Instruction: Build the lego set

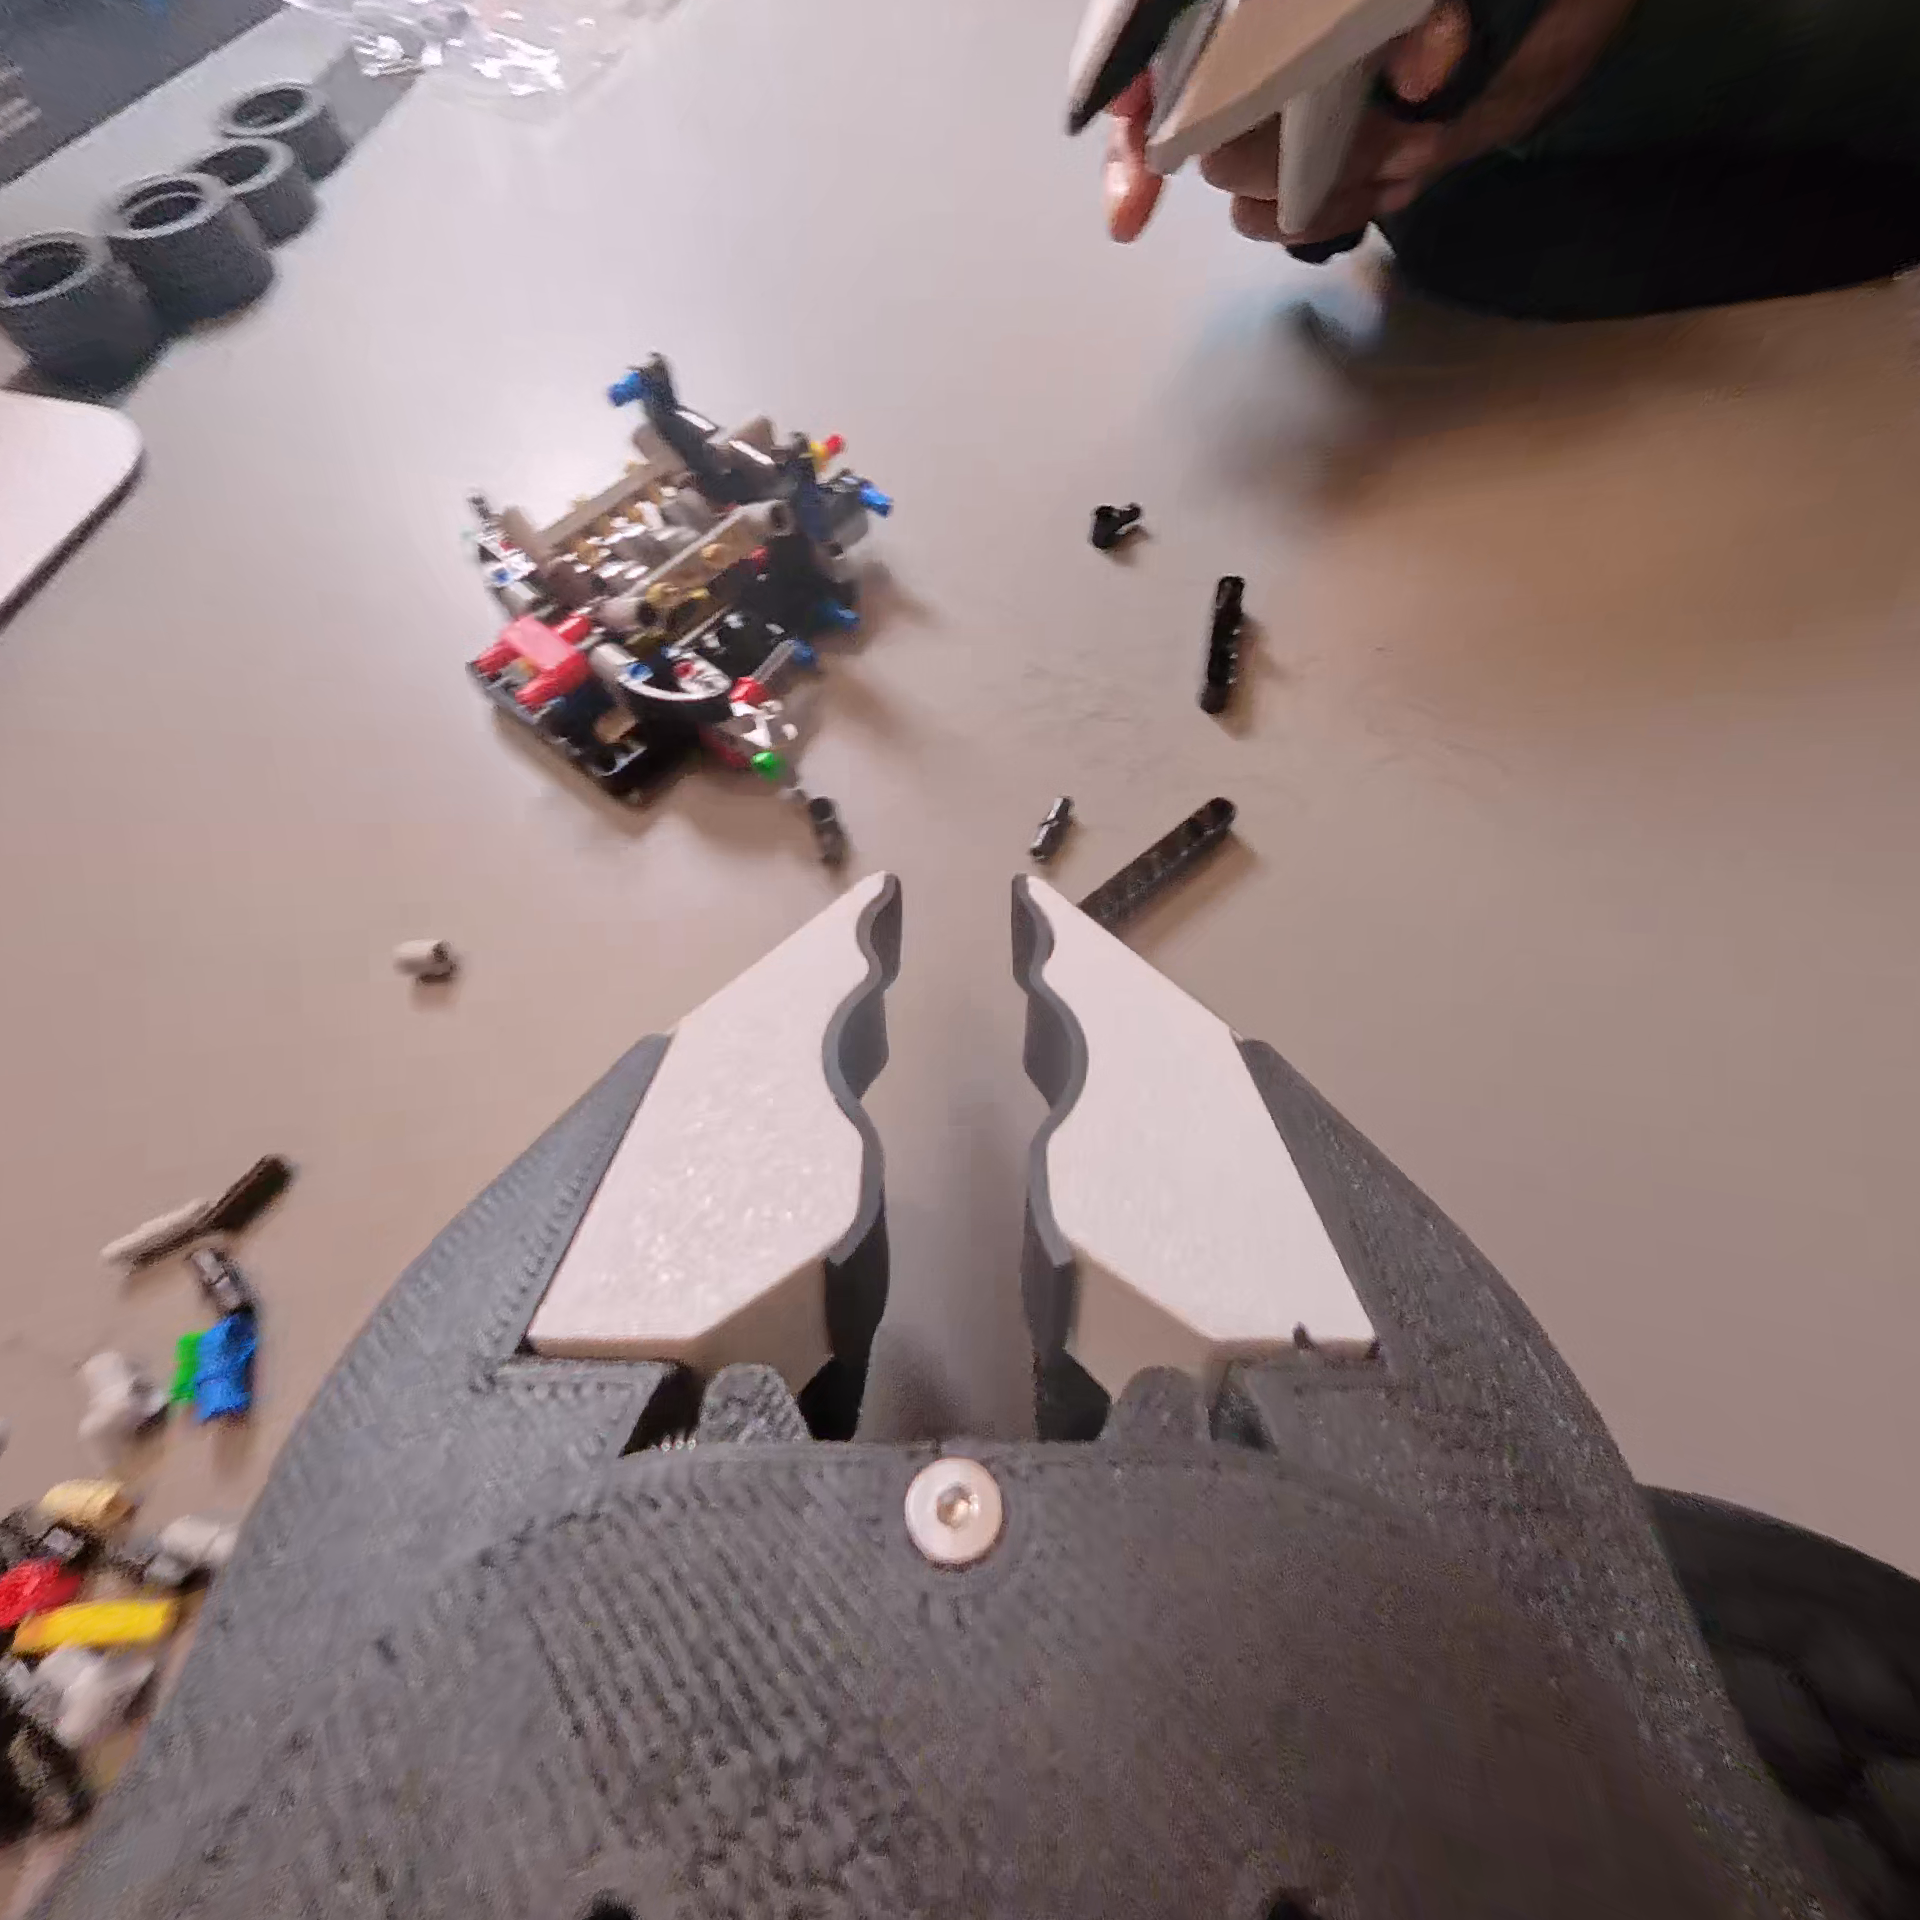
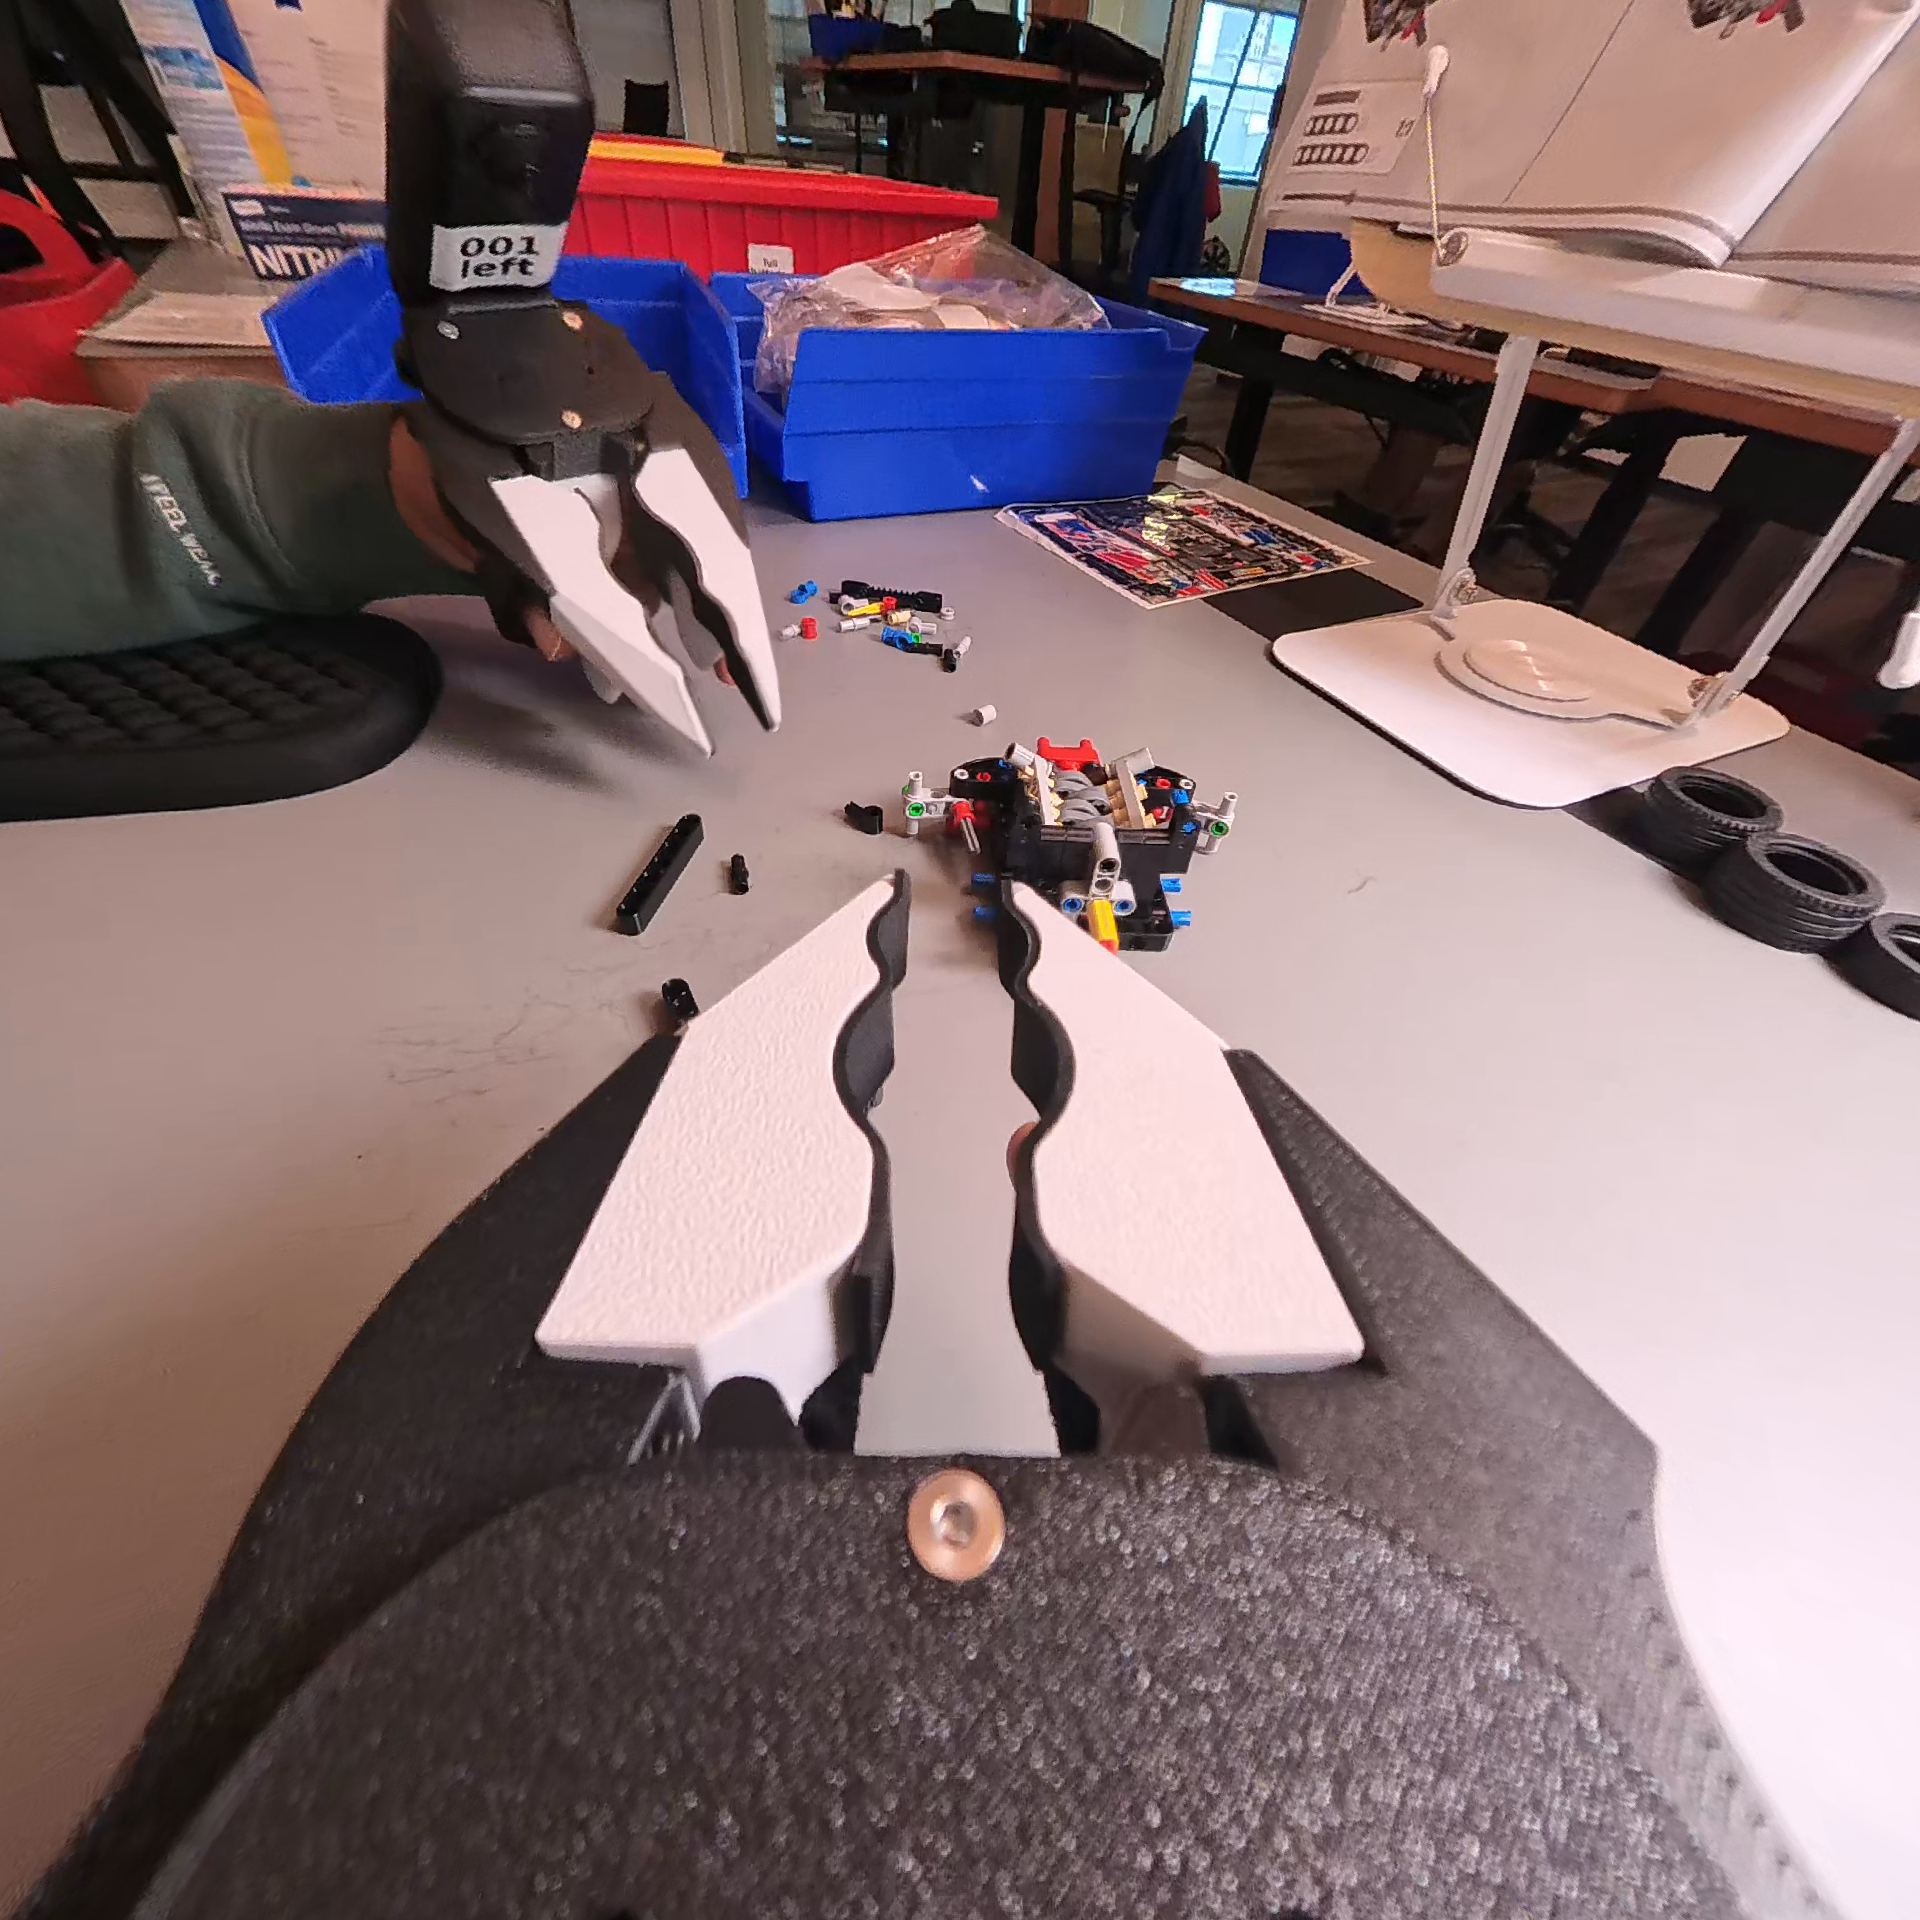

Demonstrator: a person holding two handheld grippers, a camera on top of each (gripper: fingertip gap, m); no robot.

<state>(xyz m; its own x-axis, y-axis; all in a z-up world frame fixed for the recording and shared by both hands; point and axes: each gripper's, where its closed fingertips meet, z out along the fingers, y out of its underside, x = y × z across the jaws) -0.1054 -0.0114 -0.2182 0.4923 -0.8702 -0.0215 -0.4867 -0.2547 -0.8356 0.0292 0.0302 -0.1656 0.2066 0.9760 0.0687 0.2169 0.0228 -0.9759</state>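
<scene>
The part-built lego assembly (image 1: 675,582) of black, grey, tan, red and blue pieces lies on the grey table (image 1: 1455,935). My left gripper (image 1: 956,894) is open and empty, low over the table just short of it. A long black beam (image 1: 1153,862), a shorter black beam (image 1: 1226,644) and black pins (image 1: 1051,826) lie close by. In the right wrist view my right gripper (image 2: 956,894) is open and empty, with its tips just in front of the assembly (image 2: 1081,821). The left gripper (image 2: 740,732) hovers to the left beyond a black beam (image 2: 660,873).
Black tyres (image 2: 1787,883) sit at the right, next to a white stand (image 2: 1527,686) holding the instruction book. A pile of small loose pieces (image 2: 883,618), a sticker sheet (image 2: 1184,545) and blue bins (image 2: 966,405) lie farther back. A black padded mat (image 2: 197,707) is at the left. Tip to tip, the grippers are about 15 cm apart.
</scene>
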